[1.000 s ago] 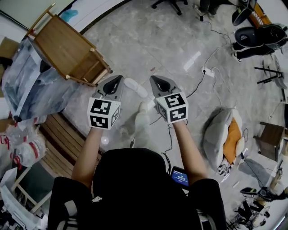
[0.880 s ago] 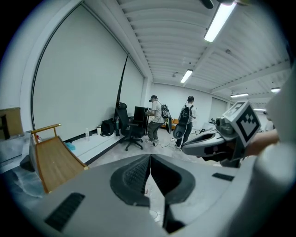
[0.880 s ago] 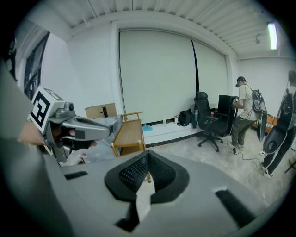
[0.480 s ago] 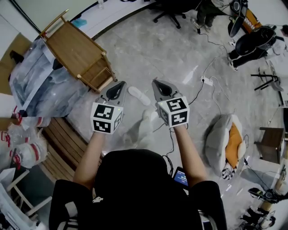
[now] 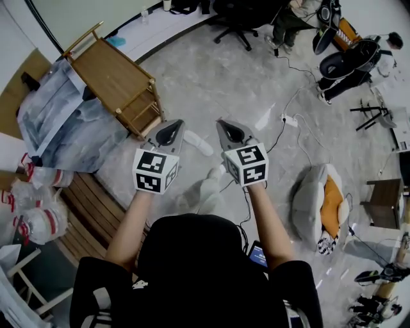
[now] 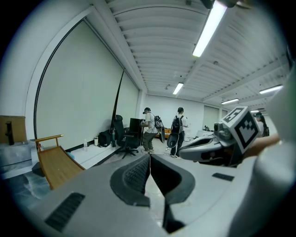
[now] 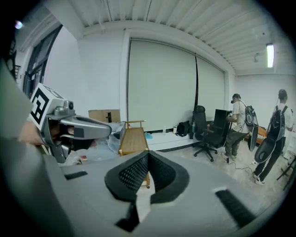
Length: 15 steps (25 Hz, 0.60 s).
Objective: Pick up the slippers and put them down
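Observation:
One white slipper [image 5: 198, 142] lies on the grey stone floor, seen in the head view between my two grippers and below them. A second pale shape [image 5: 216, 172] lies nearer to me, at the end of a light trouser leg; I cannot tell whether it is a slipper. My left gripper [image 5: 171, 132] is held up in the air with its jaws closed tip to tip and nothing between them. My right gripper [image 5: 230, 130] hangs beside it, also shut and empty. In both gripper views the jaws [image 6: 149, 155] [image 7: 148, 152] point across the room, not at the floor.
A tipped wooden rack [image 5: 118, 77] and a plastic-covered heap [image 5: 57, 128] stand at the left, with a slatted bench [image 5: 90, 192] nearer. A power strip with cables [image 5: 286, 118] lies at the right, near a grey and orange cushion [image 5: 320, 198]. People and an office chair [image 5: 237, 19] are at the far end.
Both grippers have risen together and moved forward, staying shut and empty. The head view now takes in more of the far end of the room.

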{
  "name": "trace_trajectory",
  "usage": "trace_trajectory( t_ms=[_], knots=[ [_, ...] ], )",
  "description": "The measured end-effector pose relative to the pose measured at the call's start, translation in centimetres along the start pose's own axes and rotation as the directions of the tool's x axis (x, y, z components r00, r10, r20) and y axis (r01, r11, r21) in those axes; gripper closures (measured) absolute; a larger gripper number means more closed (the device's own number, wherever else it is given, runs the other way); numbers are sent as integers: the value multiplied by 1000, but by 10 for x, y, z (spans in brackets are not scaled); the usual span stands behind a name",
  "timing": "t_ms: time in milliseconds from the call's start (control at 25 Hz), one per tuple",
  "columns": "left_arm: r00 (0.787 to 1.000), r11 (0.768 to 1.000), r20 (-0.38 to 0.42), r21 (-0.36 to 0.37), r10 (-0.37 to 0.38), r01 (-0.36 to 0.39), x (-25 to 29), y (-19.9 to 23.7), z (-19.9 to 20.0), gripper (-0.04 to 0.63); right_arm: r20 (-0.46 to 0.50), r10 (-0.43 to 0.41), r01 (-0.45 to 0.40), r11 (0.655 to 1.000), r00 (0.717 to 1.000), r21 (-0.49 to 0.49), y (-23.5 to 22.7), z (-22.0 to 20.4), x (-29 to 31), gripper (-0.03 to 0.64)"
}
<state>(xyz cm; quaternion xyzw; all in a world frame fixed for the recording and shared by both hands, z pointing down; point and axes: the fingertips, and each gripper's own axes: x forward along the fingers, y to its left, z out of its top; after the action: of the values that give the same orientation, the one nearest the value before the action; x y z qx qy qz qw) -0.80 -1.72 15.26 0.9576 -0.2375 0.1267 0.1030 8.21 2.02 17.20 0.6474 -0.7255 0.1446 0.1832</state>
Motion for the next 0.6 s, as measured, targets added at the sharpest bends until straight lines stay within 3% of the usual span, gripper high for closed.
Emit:
trace_trajectory(
  t_ms=[600],
  knots=[
    [999, 1000, 52, 29, -13, 12, -18, -43, 17, 589, 58, -2, 1, 1000, 998, 12, 3, 8, -48, 618]
  ],
)
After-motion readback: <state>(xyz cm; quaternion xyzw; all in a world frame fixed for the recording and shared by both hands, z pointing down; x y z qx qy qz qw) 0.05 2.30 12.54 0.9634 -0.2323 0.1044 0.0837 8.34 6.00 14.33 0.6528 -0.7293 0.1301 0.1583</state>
